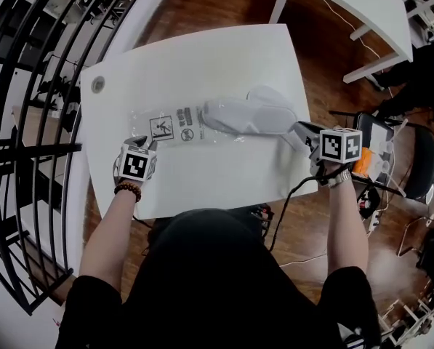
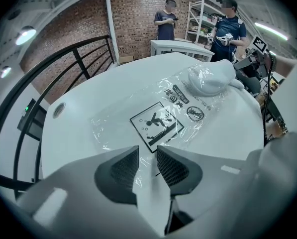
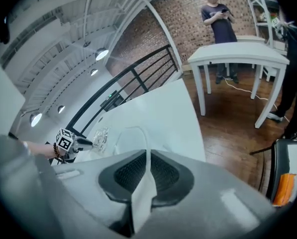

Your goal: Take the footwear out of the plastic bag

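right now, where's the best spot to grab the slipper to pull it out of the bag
Grip the slipper by its thin right end, coming in from the right along the length of the bag. It lies lengthwise in the bag, so a pull that way should slide it free. The right gripper is shut on that end.

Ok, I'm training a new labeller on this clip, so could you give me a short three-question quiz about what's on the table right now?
1. Which gripper is at the printed end of the plastic bag, away from the shoe?
2. The right gripper is shut on: A) the shoe, B) the plastic bag, C) nothing.
3. True or false: the shoe lies fully clear of the plastic bag.

Key:
1. The left gripper.
2. A.
3. False: one end of the shoe is inside the plastic.
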`<state>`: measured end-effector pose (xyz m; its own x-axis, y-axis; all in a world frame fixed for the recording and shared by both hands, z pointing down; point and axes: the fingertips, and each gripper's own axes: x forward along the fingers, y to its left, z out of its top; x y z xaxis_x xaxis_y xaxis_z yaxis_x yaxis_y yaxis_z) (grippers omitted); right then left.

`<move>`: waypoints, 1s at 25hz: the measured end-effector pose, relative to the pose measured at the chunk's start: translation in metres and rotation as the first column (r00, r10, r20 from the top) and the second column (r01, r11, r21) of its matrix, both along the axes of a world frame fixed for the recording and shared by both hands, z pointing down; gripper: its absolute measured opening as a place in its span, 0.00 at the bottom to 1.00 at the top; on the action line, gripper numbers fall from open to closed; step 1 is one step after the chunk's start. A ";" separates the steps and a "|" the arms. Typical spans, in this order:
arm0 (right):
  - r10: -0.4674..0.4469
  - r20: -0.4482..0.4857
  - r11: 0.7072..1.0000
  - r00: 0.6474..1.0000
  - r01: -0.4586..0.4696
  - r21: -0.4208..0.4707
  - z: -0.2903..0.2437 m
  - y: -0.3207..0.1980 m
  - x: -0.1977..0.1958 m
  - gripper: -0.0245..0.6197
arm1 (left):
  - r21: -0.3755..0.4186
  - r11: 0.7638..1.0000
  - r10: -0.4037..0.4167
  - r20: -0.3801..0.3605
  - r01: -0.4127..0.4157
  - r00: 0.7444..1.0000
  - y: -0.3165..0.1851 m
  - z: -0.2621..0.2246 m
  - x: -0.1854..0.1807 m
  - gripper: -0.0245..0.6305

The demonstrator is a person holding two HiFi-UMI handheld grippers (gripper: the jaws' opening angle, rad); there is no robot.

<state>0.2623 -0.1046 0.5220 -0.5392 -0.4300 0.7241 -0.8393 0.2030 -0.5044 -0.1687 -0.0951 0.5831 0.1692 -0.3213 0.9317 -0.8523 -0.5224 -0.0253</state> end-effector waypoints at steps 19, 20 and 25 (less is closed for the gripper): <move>0.334 0.060 0.943 0.941 -0.332 -0.039 0.023 0.063 0.080 0.07 | -0.005 1.000 -0.027 -0.019 0.027 0.999 0.000 0.000 -0.001 0.23; 0.327 0.033 0.944 0.944 -0.326 -0.041 0.027 0.066 0.080 0.07 | -0.006 1.000 -0.029 -0.020 0.029 0.999 0.001 0.000 -0.001 0.23; 0.284 -0.116 0.958 0.952 -0.288 -0.019 0.039 0.067 0.084 0.13 | -0.009 0.999 -0.038 -0.024 0.038 0.999 0.001 0.001 -0.002 0.23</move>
